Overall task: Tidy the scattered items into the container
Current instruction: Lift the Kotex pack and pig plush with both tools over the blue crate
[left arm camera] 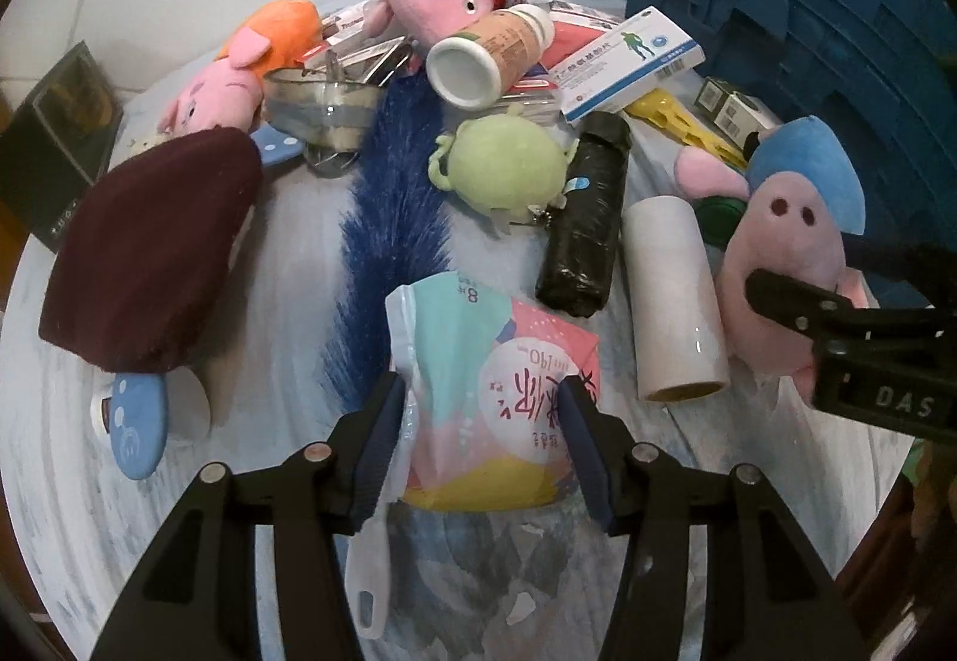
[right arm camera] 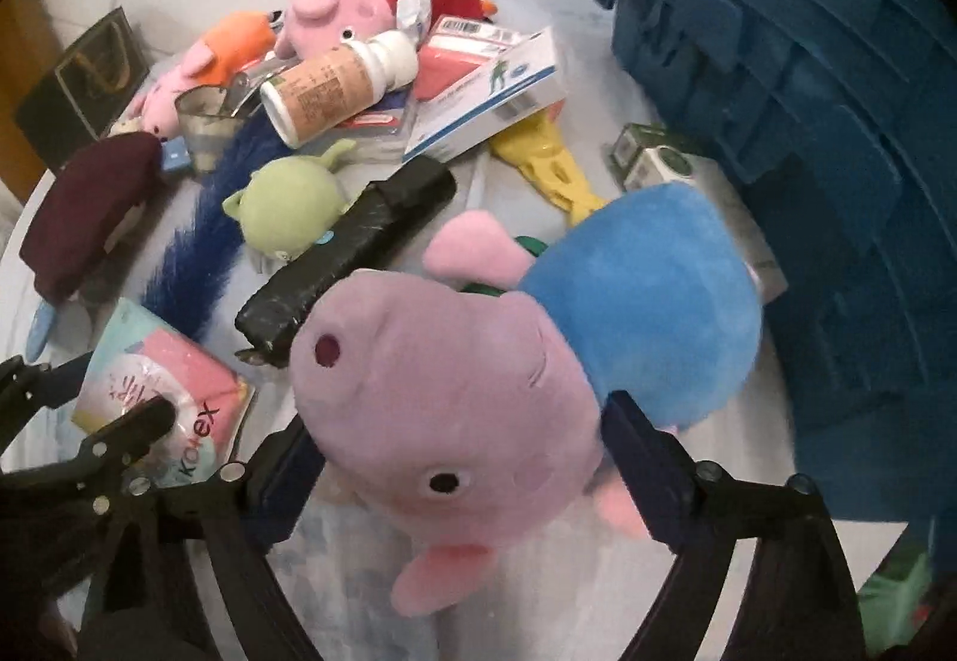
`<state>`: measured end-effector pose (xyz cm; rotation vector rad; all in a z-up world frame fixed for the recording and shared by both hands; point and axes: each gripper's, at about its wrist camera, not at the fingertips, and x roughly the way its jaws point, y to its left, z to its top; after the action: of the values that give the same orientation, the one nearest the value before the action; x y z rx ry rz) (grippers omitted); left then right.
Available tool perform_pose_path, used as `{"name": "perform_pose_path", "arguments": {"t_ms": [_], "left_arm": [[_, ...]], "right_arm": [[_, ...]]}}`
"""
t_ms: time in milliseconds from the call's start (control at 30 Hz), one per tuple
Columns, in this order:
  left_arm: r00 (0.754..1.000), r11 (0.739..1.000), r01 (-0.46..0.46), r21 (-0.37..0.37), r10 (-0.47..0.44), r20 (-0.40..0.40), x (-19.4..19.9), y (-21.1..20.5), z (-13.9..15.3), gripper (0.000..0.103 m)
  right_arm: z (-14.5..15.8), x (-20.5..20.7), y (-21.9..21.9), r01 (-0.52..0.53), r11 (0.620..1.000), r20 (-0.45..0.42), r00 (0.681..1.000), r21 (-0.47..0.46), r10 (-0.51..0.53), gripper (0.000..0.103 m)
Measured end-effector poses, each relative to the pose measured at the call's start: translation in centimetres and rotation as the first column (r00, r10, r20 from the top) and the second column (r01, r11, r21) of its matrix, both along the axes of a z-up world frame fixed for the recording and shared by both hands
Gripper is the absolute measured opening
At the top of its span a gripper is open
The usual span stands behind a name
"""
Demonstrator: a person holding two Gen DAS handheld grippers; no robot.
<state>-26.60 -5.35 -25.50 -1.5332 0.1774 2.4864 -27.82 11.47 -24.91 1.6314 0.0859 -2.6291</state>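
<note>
A pastel packet of pads [left arm camera: 496,386] lies on the pale tabletop, and my left gripper [left arm camera: 484,392] is shut on it, one blue pad against each side; the same packet [right arm camera: 161,392] and the left gripper [right arm camera: 90,392] show in the right wrist view. A pink pig plush in a blue shirt [right arm camera: 454,392] fills the right wrist view, its head squeezed between the fingers of my right gripper [right arm camera: 460,422]. From the left wrist view that pig plush [left arm camera: 783,236] is at the right with the right gripper [left arm camera: 801,272] on it. The blue crate [right arm camera: 777,63] stands just right of it.
Scattered on the table [left arm camera: 179,481]: a white roll [left arm camera: 676,296], a black folded umbrella [left arm camera: 586,218], a green plush [left arm camera: 502,164], a blue feather duster [left arm camera: 389,218], a lying bottle [left arm camera: 490,51], a medicine box [left arm camera: 628,63], a maroon plush [left arm camera: 149,248] and two more pig plushes at the back.
</note>
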Motion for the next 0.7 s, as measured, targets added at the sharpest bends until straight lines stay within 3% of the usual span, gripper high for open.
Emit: {"name": "perform_pose_path", "arguments": {"t_ms": [133, 267, 433, 567, 700], "left_arm": [[1.0, 1.0, 0.001, -0.001, -0.001, 0.003, -0.2, 0.0, -0.2, 0.053], [1.0, 1.0, 0.007, 0.016, -0.006, -0.005, 0.0, -0.1, 0.4, 0.05], [0.998, 0.999, 0.014, 0.036, -0.012, -0.061, 0.2, -0.1, 2.6, 0.047], [0.994, 0.999, 0.012, 0.038, -0.008, -0.108, -0.2, -0.1, 4.5, 0.047], [0.991, 0.999, 0.01, 0.034, -0.005, -0.137, -0.3, -0.1, 5.8, 0.047]], "right_arm": [[0.1, 0.7, 0.4, 0.002, 1.0, -0.002, 1.0, -0.001, -0.002, 0.085], [1.2, 1.4, 0.2, -0.013, 1.0, -0.029, 0.999, -0.006, 0.012, 0.07], [3.0, 1.6, 0.7, -0.009, 1.0, -0.061, 0.998, -0.028, 0.007, 0.064], [4.6, 1.8, 0.8, -0.021, 0.999, -0.088, 0.996, -0.025, 0.019, 0.054], [5.3, 1.7, 1.0, -0.028, 0.999, -0.094, 0.995, -0.028, 0.025, 0.052]]}}
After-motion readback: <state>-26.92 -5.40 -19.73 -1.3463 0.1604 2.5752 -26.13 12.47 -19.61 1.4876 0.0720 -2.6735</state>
